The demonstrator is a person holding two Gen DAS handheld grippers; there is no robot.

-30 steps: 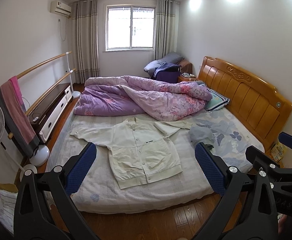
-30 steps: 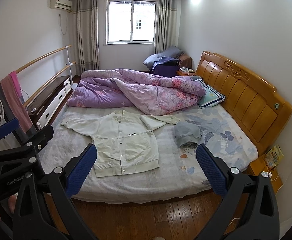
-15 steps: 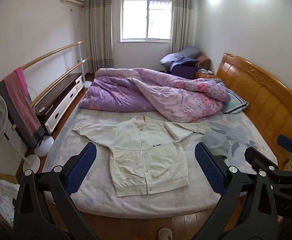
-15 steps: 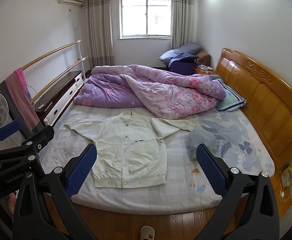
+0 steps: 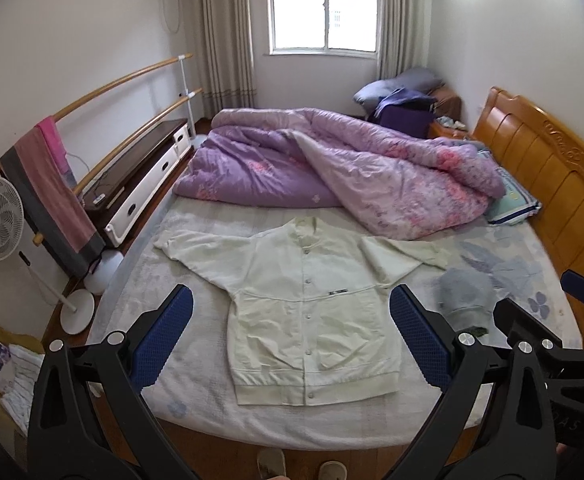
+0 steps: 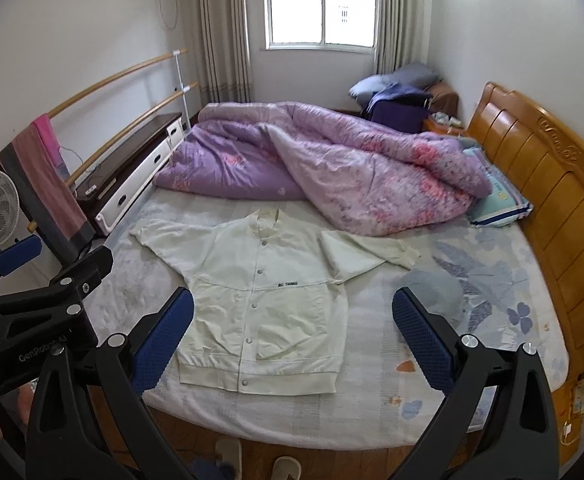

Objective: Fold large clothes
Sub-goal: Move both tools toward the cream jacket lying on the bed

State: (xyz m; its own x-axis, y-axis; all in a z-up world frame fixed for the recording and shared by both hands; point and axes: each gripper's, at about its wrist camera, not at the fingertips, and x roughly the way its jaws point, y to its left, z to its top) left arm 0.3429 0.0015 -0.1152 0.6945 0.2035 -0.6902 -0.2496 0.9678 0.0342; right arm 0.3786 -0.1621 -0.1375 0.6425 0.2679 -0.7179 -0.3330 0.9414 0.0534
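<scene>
Pale floral sheeting is covering the bed (image 5: 196,420), with a purple quilt (image 5: 331,176) heaped at its far side. The cream jacket (image 5: 311,312) is lying flat and buttoned on the near half, one sleeve out, the other bent inward; no fold looks made yet. The left gripper (image 5: 290,340) and right gripper (image 6: 292,340) are hanging above it, jaws wide apart, gripping nothing.

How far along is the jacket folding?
Barely begun. The jacket lies spread on the bed, buttoned; one sleeve already lies bent. The left gripper and right gripper are open, holding nothing. Every fold remains.
</scene>
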